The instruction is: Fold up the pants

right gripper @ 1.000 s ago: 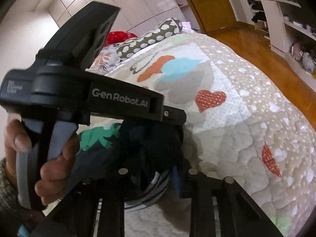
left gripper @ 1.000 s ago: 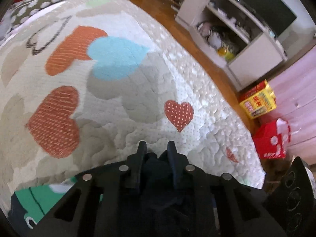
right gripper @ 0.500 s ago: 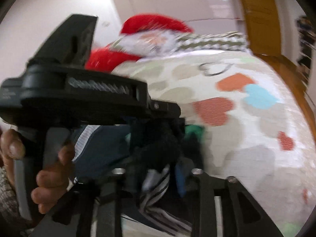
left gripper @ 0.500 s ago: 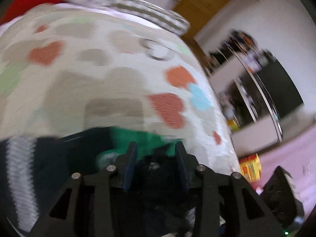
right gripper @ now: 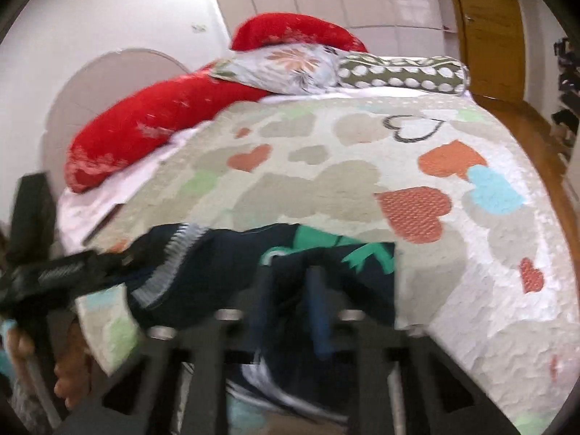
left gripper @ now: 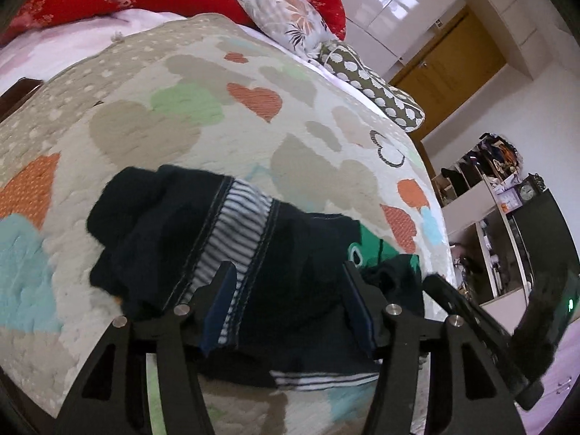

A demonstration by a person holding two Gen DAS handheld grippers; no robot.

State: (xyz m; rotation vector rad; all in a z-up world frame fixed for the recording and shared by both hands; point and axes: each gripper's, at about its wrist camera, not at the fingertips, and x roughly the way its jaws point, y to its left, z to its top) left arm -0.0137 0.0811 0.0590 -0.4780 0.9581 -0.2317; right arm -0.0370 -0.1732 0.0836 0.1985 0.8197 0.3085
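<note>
Your left gripper (left gripper: pixel 290 290) gapes over the dark navy striped-band pants (left gripper: pixel 232 239); your right gripper (right gripper: pixel 290 301) pinches them. Red bolster pillow (right gripper: pixel 152 116) at eleven o'clock.

The right gripper (right gripper: pixel 288 301) is smearing with motion blur, so whether its fingers are pinching the dark pants (right gripper: pixel 232 275) or standing apart is impossible to tell. Its base is hiding the near edge of the pants. The left gripper (left gripper: pixel 290 301) is covering the fabric beneath it. Items on the shelf (left gripper: pixel 500 195) are showing too small to identify.
</note>
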